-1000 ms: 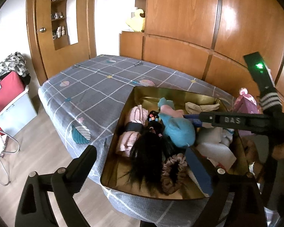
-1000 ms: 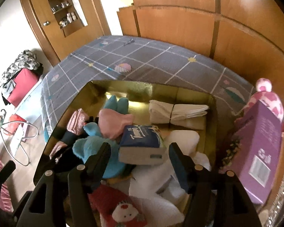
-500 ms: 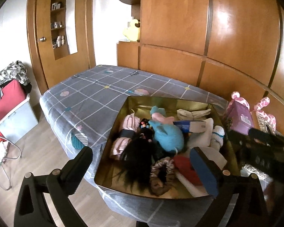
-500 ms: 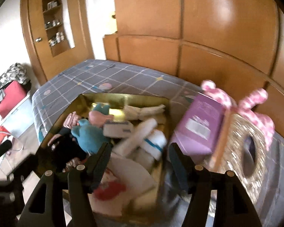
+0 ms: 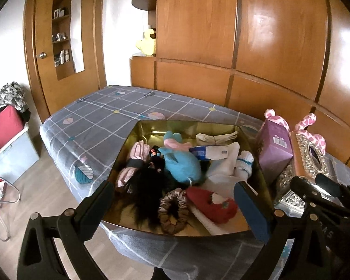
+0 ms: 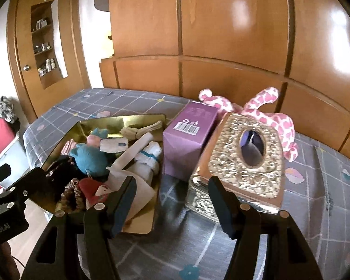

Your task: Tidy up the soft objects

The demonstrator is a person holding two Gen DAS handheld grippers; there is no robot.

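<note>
A gold tray (image 5: 133,140) on the bed holds soft things: a blue plush (image 5: 182,165), black hair (image 5: 147,186), a brown scrunchie (image 5: 172,207), a red sock (image 5: 210,203), white socks (image 5: 242,163) and a tissue pack (image 5: 210,151). My left gripper (image 5: 173,193) hangs wide open above the tray's near edge, holding nothing. The right gripper (image 6: 171,186) is open and empty, right of the tray (image 6: 93,122), facing the bed gap before an ornate gold tissue box (image 6: 247,154). A pink spotted plush (image 6: 268,112) lies behind that box.
A purple carton (image 6: 189,133) stands between tray and tissue box. The grey checked bedspread (image 5: 100,119) runs back to a wooden panel wall. Left of the bed are bare floor, a storage bin with red cloth (image 5: 4,130) and a door.
The right gripper swung right, from over the tray's tissue pack to the tissue box side. My left gripper drew back and rose a little, its jaws slightly wider.
</note>
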